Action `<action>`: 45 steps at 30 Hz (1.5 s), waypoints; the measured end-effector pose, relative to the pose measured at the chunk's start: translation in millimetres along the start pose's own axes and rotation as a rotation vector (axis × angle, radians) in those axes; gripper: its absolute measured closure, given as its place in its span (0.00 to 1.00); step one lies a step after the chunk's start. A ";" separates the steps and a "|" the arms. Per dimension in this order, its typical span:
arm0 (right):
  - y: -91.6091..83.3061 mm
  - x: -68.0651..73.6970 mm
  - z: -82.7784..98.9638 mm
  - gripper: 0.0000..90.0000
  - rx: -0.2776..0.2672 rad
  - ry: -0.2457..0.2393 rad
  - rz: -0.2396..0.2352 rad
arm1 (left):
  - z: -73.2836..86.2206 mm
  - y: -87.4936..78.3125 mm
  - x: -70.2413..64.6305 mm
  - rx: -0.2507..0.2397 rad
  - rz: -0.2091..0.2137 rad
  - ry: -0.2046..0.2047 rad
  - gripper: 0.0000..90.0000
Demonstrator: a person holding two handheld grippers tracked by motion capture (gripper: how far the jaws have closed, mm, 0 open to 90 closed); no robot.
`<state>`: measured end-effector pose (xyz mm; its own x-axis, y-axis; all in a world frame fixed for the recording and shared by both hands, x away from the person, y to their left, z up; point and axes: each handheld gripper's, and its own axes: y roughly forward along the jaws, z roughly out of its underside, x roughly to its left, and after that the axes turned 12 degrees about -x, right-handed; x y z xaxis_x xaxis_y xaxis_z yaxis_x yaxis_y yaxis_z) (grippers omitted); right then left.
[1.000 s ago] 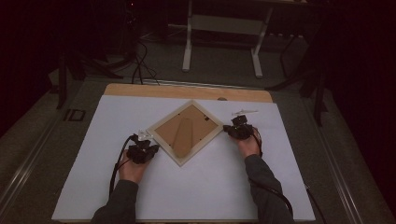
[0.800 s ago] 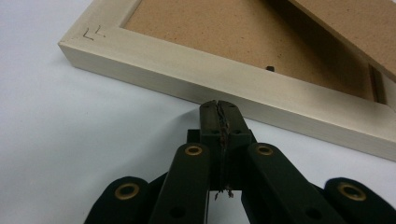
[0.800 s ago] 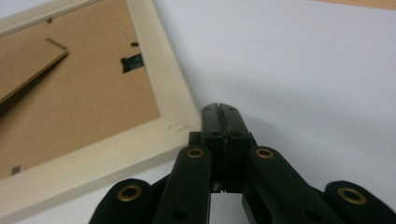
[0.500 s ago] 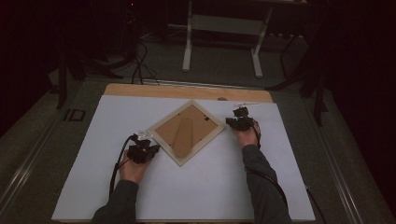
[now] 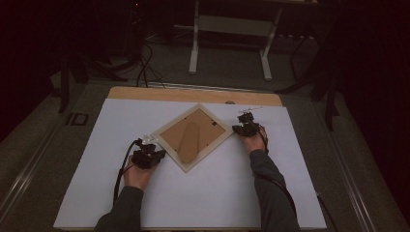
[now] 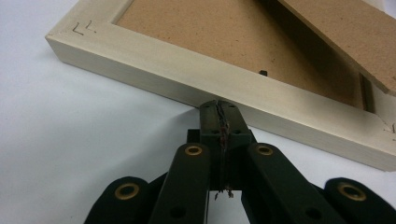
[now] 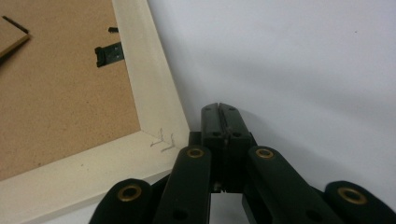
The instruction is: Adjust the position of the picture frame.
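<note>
A pale wooden picture frame (image 5: 170,154) lies face down on the white table sheet (image 5: 203,203), turned like a diamond, its brown backing board and stand flap (image 5: 189,141) up. My left gripper (image 5: 153,153) is shut, its tips touching the frame's outer side (image 6: 154,77) at the lower left edge. My right gripper (image 5: 240,126) is shut too and sits just beside the frame's right corner (image 7: 163,135), on the sheet. A small black turn clip (image 7: 109,53) sits on the backing near that corner. Nothing is held between either pair of jaws.
The wooden tabletop edge (image 5: 193,94) shows beyond the sheet at the back. A white table stand (image 5: 232,34) and dark cables (image 5: 145,67) are on the floor behind. Bare sheet lies in front of the frame and on both sides.
My right gripper has shifted a little away from me and stays beside the frame's right corner. The frame seems to have turned slightly. The left gripper has barely moved.
</note>
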<state>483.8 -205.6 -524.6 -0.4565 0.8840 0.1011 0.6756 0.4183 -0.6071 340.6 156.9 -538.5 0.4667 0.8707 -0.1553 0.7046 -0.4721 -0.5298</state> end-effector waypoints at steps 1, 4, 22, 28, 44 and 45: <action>0.0 0.0 0.0 1.00 0.000 0.000 0.000 | 0.0 0.0 0.0 0.000 0.000 0.000 1.00; -1.5 0.3 -0.6 1.00 0.020 -0.020 -0.018 | 0.0 0.0 0.6 0.000 0.003 -0.001 1.00; -22.6 8.0 14.7 1.00 0.052 -0.108 -0.098 | -0.5 0.2 -0.4 0.003 0.001 0.008 1.00; -30.8 8.7 22.6 1.00 0.046 -0.074 -0.109 | -0.6 0.3 -0.4 0.004 0.004 0.014 1.00; -61.4 14.0 50.7 1.00 0.029 -0.016 -0.146 | -1.3 -0.4 1.4 0.015 0.032 0.050 1.00; -63.6 14.6 52.8 1.00 0.027 -0.015 -0.147 | -1.3 -0.4 1.6 0.015 0.034 0.048 1.00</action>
<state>403.6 -230.3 -526.1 -0.5583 0.8101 0.1790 0.5850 0.5373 -0.6075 341.7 158.3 -537.4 0.5157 0.8463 -0.1332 0.6801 -0.4989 -0.5371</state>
